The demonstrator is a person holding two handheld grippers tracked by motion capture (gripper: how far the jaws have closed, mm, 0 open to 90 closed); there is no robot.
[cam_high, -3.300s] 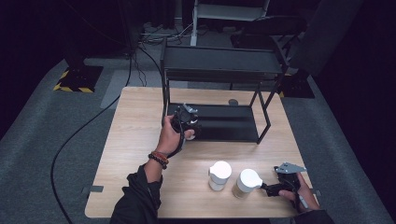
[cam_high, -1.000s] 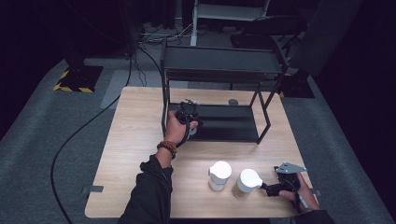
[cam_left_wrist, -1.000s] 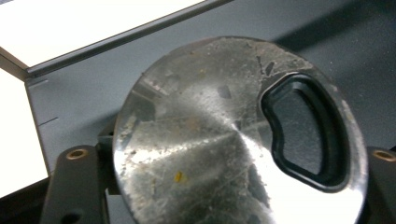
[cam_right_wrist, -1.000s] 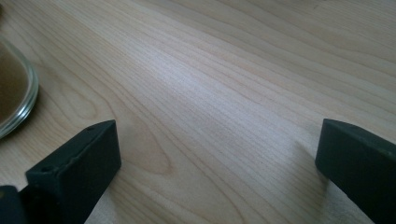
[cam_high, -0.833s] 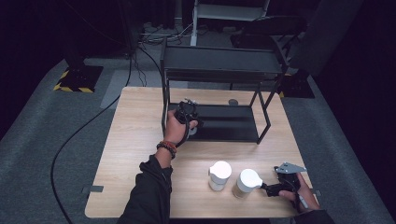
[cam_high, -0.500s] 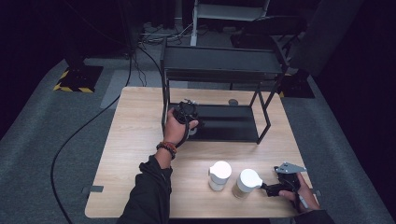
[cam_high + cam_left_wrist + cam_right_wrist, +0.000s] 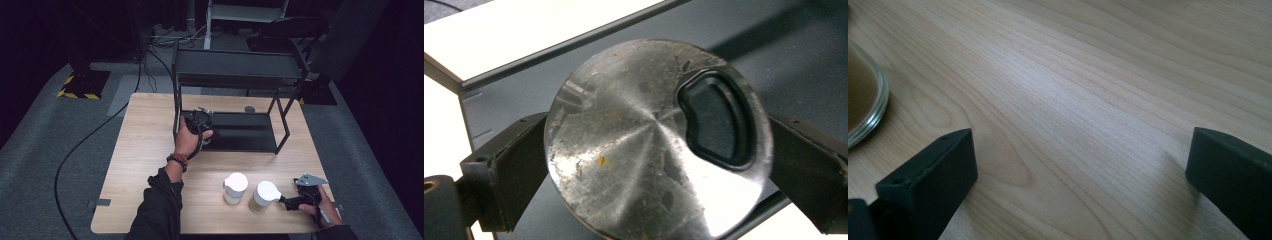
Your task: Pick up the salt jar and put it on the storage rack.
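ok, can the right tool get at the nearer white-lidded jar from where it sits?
Probably yes. The right tool sits open on the table just beside that jar, with nothing between them; the second jar stands on the far side, out of the way.

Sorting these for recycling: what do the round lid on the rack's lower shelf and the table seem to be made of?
Lid: apparently brushed metal, going by its radial sheen and scuffs, with a black insert, perhaps rubber. Table: light wood or a wood-look laminate, matte, with visible grain lines.
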